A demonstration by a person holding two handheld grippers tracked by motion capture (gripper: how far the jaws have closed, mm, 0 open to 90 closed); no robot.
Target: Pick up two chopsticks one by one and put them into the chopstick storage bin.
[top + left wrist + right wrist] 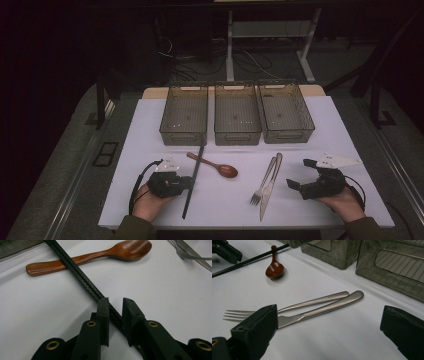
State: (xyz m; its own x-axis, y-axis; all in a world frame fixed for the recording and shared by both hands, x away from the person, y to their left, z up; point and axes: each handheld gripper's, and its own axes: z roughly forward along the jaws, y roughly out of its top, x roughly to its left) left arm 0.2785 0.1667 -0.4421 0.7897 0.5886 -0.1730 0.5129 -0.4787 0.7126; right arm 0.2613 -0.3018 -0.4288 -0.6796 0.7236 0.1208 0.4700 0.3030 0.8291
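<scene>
High view: the pair of long black carbon-weave chopsticks point(194, 180) is seen lying on the white-covered table point(310, 210), running from about 12 o'clock, near the left of three smoky translucent plastic bins point(184, 114), down toward 6 o'clock, with the upper part crossing over the handle of a reddish-brown wooden spoon point(216, 166). The left tongs point(186, 182) are placed at the sticks' middle. In the left gripper view the left tongs point(116, 305) are parted narrowly, the sticks point(82, 275) passing between the jaws; no squeeze can be made out yet.

The sticks are judged light, stiff and slender, with a smooth weave that may slip or let one stick roll off the other. A hold near mid-length, square across both sticks, is judged best for balance.

At 3 o'clock of the spoon a steel fork point(265, 181) and a steel knife point(270, 189) lie side by side, touching. The right tongs point(300, 175) are held released, spread wide just beside them, as the right gripper view confirms point(329, 327).
</scene>
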